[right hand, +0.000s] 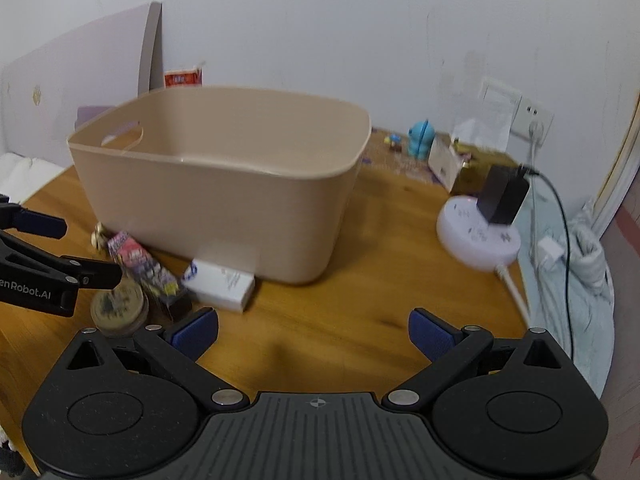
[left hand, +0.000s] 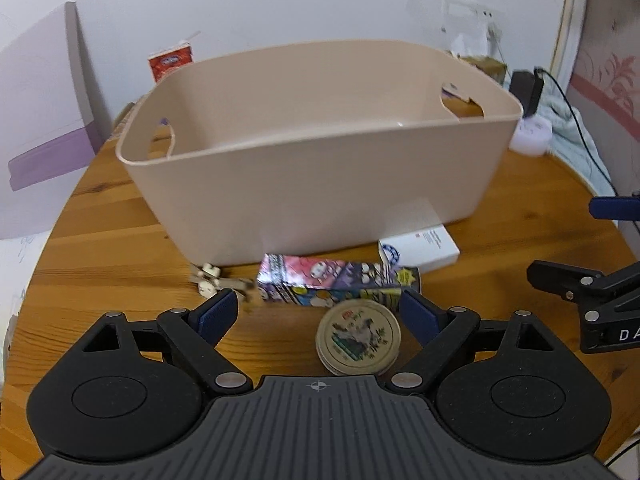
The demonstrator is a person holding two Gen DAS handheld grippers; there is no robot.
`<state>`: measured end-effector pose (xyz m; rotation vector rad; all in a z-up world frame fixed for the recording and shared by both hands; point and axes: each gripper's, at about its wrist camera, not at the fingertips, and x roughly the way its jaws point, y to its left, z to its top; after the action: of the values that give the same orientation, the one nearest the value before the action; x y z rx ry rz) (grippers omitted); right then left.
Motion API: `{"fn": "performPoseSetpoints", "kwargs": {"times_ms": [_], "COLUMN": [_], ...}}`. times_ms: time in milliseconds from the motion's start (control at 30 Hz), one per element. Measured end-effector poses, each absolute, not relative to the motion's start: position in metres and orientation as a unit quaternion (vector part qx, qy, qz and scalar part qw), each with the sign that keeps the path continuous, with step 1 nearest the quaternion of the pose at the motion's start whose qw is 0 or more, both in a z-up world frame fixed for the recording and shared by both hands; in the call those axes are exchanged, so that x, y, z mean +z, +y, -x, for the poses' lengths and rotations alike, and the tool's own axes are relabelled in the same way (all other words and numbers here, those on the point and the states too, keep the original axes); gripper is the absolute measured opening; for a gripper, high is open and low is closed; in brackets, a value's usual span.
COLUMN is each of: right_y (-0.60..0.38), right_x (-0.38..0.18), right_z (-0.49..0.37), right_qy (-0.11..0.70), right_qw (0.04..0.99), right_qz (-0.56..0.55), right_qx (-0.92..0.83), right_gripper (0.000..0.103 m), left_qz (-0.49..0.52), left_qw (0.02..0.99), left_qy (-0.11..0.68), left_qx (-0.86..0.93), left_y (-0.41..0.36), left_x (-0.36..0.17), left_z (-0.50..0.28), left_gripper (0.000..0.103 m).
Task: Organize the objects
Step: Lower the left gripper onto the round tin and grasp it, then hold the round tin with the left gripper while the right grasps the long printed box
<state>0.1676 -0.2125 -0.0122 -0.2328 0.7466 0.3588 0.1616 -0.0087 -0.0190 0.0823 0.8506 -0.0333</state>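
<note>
A lived-in home room: ahead of the claw a round wooden table [right hand: 360, 280] against a white wall carries a beige storage bin [right hand: 224, 184], a blue toy figurine [right hand: 421, 138], and to the right a round power strip [right hand: 476, 236] beside rumpled bedding [right hand: 576, 280].

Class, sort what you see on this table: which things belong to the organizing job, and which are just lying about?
For the job:
beige bin
round tin
colourful box
white box
small figure
left tongs, open
right tongs, open

Lying about:
round power strip
black adapter
blue toy
red carton
</note>
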Motion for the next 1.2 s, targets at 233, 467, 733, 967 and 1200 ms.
{"fn": "performPoseSetpoints", "kwargs": {"times_ms": [233, 467, 733, 967, 1200], "right_y": [-0.211, -0.203, -0.194, -0.175, -0.151], "right_x": [-0.028, -0.043, -0.05, -0.055, -0.057], "right_z": [-0.17, -0.175, -0.178, -0.176, -0.178], "right_qy": [0.373, 0.394, 0.401, 0.403, 0.396], "right_qw": [0.901, 0.89, 0.884, 0.875, 0.869], "right_qz": [0.099, 0.1, 0.104, 0.113, 0.115], "right_qx": [0.199, 0.206, 0.218, 0.242, 0.275], "right_gripper": [0.098, 0.091, 0.086, 0.075, 0.067], "left_qz": [-0.04, -0.037, -0.029, -0.02, -0.005], "left_qw": [0.905, 0.899, 0.898, 0.901, 0.9], "left_qy": [0.422, 0.436, 0.437, 0.433, 0.435], "left_qx": [-0.028, -0.037, -0.049, -0.028, 0.011], "left_y": [-0.016, -0.018, -0.013, 0.006, 0.037], "left_x": [-0.035, -0.048, -0.055, -0.056, -0.055], "left_z": [-0.166, -0.169, -0.167, -0.154, -0.146], "left_gripper": [0.089, 0.072, 0.056, 0.056, 0.056]}}
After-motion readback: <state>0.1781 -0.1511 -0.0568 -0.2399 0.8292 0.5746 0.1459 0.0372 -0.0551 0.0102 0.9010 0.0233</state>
